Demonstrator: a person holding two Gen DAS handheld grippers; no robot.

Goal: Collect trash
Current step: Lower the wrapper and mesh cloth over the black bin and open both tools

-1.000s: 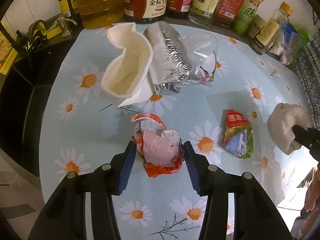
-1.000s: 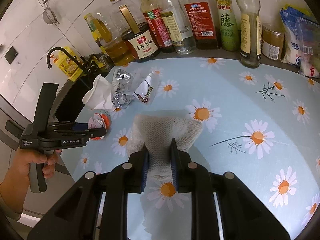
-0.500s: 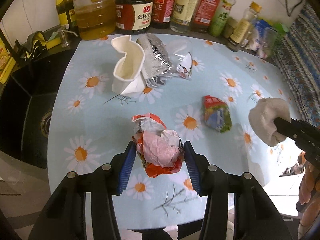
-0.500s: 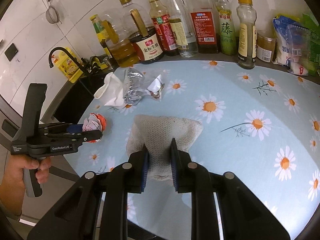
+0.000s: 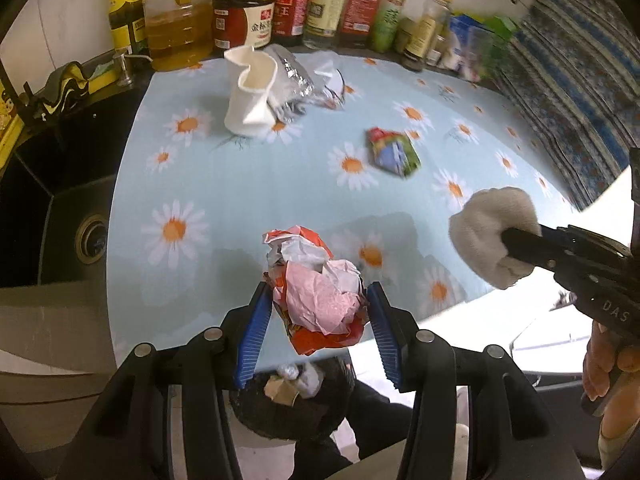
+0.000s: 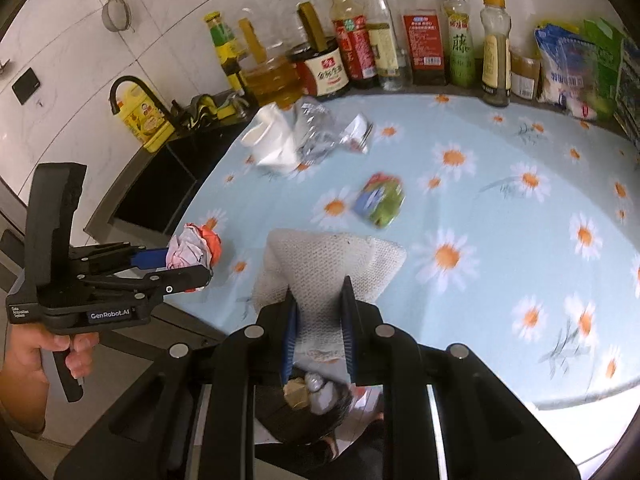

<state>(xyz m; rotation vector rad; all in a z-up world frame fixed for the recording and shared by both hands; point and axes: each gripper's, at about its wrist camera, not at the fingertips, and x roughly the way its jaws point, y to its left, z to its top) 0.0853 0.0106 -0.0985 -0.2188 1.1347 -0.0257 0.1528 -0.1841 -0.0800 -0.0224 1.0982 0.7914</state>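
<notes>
My left gripper (image 5: 318, 300) is shut on a crumpled red and white wrapper (image 5: 316, 292) and holds it in the air past the table's front edge; it also shows in the right wrist view (image 6: 194, 248). My right gripper (image 6: 318, 304) is shut on a beige cloth wad (image 6: 328, 264), seen in the left wrist view too (image 5: 490, 236). Below both grippers a black bin (image 5: 296, 412) holds some scraps. On the daisy tablecloth (image 5: 248, 192) lie a green and red packet (image 5: 394, 152), a white paper cup (image 5: 250, 92) and a foil bag (image 5: 292, 84).
A row of oil and sauce bottles (image 6: 360, 60) stands along the back wall. A black sink (image 5: 52, 200) with a faucet (image 6: 128, 88) lies left of the table. Snack bags (image 6: 572, 72) stand at the back right. A patterned cloth (image 5: 568, 80) hangs at the right.
Both grippers have pulled back from the table with their loads, past its front edge. The black bin has come into view beneath them.
</notes>
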